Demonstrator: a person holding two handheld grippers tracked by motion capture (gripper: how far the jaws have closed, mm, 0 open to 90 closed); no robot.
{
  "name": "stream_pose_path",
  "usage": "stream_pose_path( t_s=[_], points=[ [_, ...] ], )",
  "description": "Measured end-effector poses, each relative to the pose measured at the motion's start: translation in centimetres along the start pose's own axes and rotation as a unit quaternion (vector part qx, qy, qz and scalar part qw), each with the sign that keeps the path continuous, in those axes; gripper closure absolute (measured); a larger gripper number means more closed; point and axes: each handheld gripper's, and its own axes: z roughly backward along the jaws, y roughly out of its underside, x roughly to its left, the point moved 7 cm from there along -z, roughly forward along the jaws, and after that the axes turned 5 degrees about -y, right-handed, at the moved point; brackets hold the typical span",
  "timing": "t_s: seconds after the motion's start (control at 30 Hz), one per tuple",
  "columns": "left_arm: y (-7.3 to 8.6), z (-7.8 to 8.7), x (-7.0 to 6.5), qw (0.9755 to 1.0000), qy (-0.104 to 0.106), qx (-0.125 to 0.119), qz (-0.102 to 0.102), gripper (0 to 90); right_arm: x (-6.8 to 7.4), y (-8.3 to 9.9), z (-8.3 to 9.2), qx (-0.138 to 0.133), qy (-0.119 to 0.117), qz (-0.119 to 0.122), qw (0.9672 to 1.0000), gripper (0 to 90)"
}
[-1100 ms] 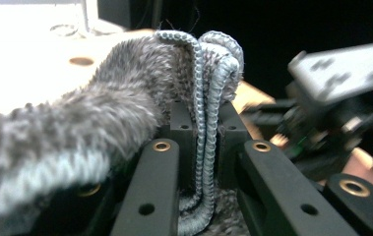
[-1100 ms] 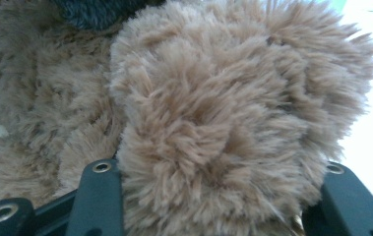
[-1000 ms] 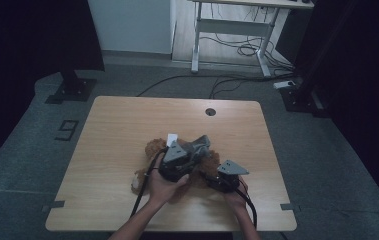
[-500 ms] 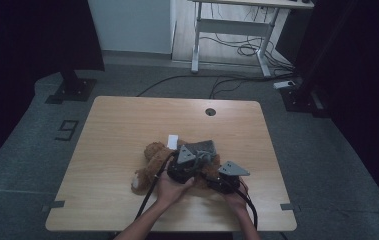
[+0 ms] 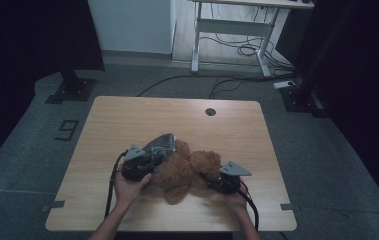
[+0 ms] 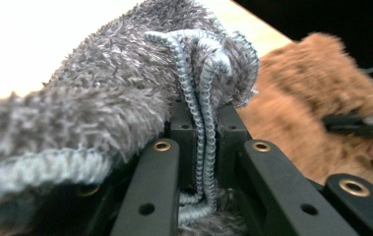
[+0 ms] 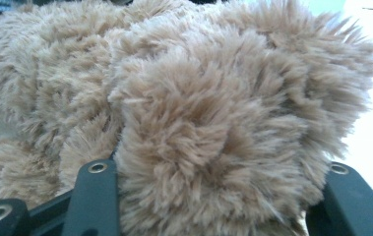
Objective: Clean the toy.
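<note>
A brown plush bear (image 5: 187, 169) lies on the wooden table (image 5: 127, 120) near its front edge. My left gripper (image 5: 156, 153) is at the bear's left side, shut on a grey fuzzy knit garment (image 5: 161, 144). Its jaws pinch the ribbed hem (image 6: 201, 98), and the rest of the garment (image 6: 100, 98) drapes over the left gripper (image 6: 203, 142). The bear (image 6: 312, 98) shows behind it, along with the other gripper (image 6: 356, 120). My right gripper (image 5: 206, 176) is shut on the bear from the right. Brown fur (image 7: 213, 98) bulges between the right gripper's (image 7: 218, 173) jaws.
A round cable hole (image 5: 210, 111) sits in the table's far edge. Both hands rest close to the front edge, with cables trailing off it. Behind the table stands a white desk frame (image 5: 229, 25) with loose cables (image 5: 237, 50) on the floor.
My left gripper has swung to the left and a little down with the grey garment, off the bear's middle. More of the bear is uncovered. The right gripper has stayed put.
</note>
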Motion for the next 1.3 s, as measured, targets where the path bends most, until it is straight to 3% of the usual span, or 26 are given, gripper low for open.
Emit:
stream_pose_path(
  t_s=[0.07, 0.13, 0.2, 0.23, 0.27, 0.43, 0.53, 0.7, 0.83, 0.97, 1.13, 1.2, 1.3],
  points=[
    [1.2, 0.2, 1.7, 0.9995, -0.026, 0.018, 0.007, 81.5, 0.0, 0.0, 0.0, 0.000, 0.000, -0.002, 1.0000, 44.5],
    [3.6, -0.5, 3.4, 0.9975, -0.026, 0.058, 0.031, 81.5, -0.1, 0.1, 0.0, -0.001, 0.000, -0.006, 1.0000, 44.5],
    [4.9, -0.8, 4.3, 0.9967, -0.018, 0.060, 0.052, 81.4, -0.2, 0.1, 0.0, -0.002, -0.001, -0.009, 1.0000, 44.5],
    [5.1, -0.7, 4.7, 0.9961, -0.010, 0.050, 0.072, 81.4, -0.2, 0.1, 0.0, -0.002, -0.001, -0.009, 1.0000, 44.5],
    [5.1, -0.6, 4.8, 0.9960, -0.008, 0.049, 0.074, 81.4, -0.2, 0.1, 0.0, -0.002, -0.001, -0.009, 1.0000, 44.5],
    [3.7, -0.1, 4.3, 0.9979, -0.018, 0.044, 0.044, 81.4, -0.2, 0.1, 0.0, -0.002, -0.001, -0.009, 1.0000, 44.5],
    [1.8, 0.6, 3.6, 0.9991, -0.020, 0.017, 0.032, 81.3, -0.2, 0.1, 0.0, -0.003, -0.002, -0.008, 1.0000, 44.4],
    [-2.2, 1.2, 0.8, 0.9999, -0.001, -0.016, 0.001, 81.3, -0.2, 0.1, 0.0, -0.005, -0.004, -0.002, 1.0000, 44.3],
    [-5.1, -0.1, -3.5, 0.9987, 0.031, -0.022, -0.032, 81.3, -0.2, 0.1, 0.0, -0.005, -0.003, -0.001, 1.0000, 44.3],
    [-6.9, -2.7, -9.0, 0.9948, 0.072, -0.010, -0.071, 81.3, -0.1, 0.1, 0.0, -0.004, 0.000, 0.004, 1.0000, 44.3],
    [-7.3, -6.4, -15.2, 0.9879, 0.096, 0.019, -0.120, 81.2, 0.0, 0.1, 0.0, -0.004, 0.000, 0.008, 1.0000, 44.3],
    [-6.6, -7.8, -16.4, 0.9863, 0.095, 0.042, -0.128, 81.0, 0.0, 0.1, 0.0, -0.004, -0.001, 0.008, 1.0000, 44.3],
    [-4.9, -9.4, -16.2, 0.9858, 0.079, 0.062, -0.135, 80.8, 0.0, 0.1, 0.1, -0.003, 0.001, 0.008, 1.0000, 44.3]
  ],
)
